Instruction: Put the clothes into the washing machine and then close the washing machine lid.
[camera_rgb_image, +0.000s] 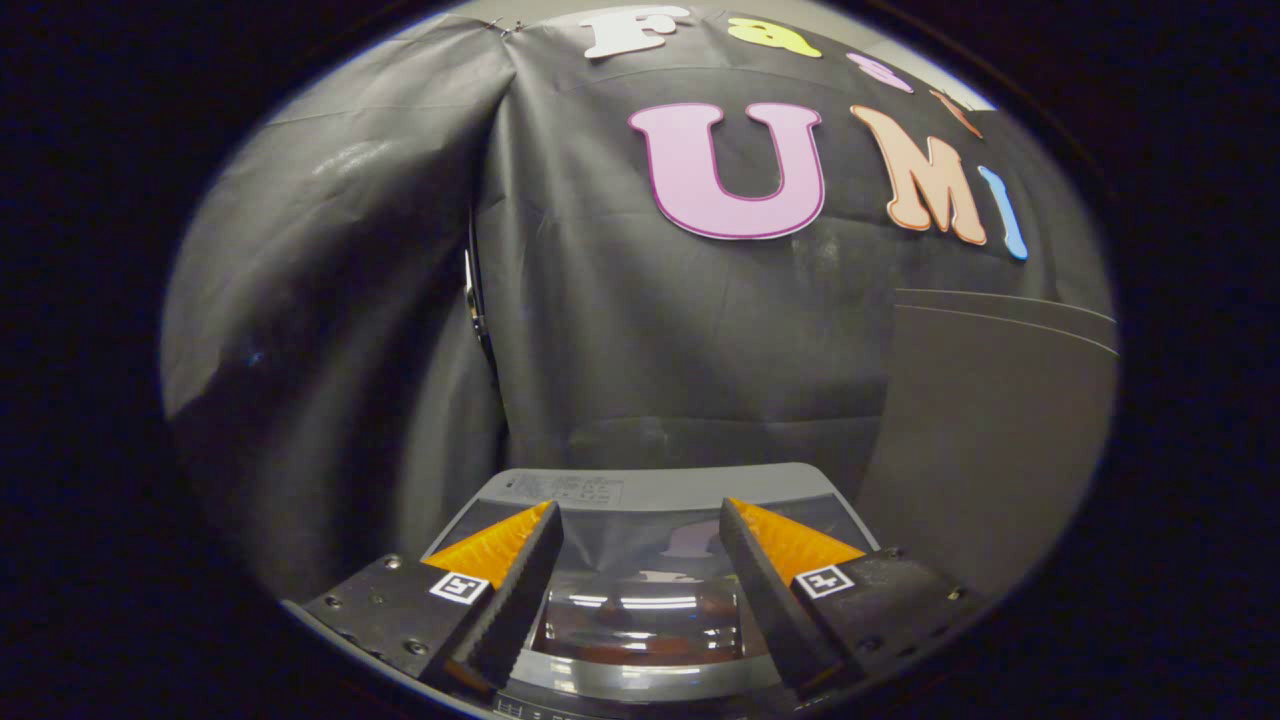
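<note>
Gripper view looks down over the washing machine (640, 490), a grey top-loader standing against the black cloth wall (690, 340). Its lid (640, 600) lies shut and flat on the machine, a glossy see-through panel that catches light streaks and a reflection of the wall. The gripper (640, 530) hangs just above that lid with its fingers (520, 580) spread wide apart, gripping nothing. Whether clothes lie beneath the lid cannot be told through the glare.

Gripper-mounted fisheye view, close above the washing machine lid (640, 590), facing forward along the parted fingers toward the booth wall (690, 340).
</note>
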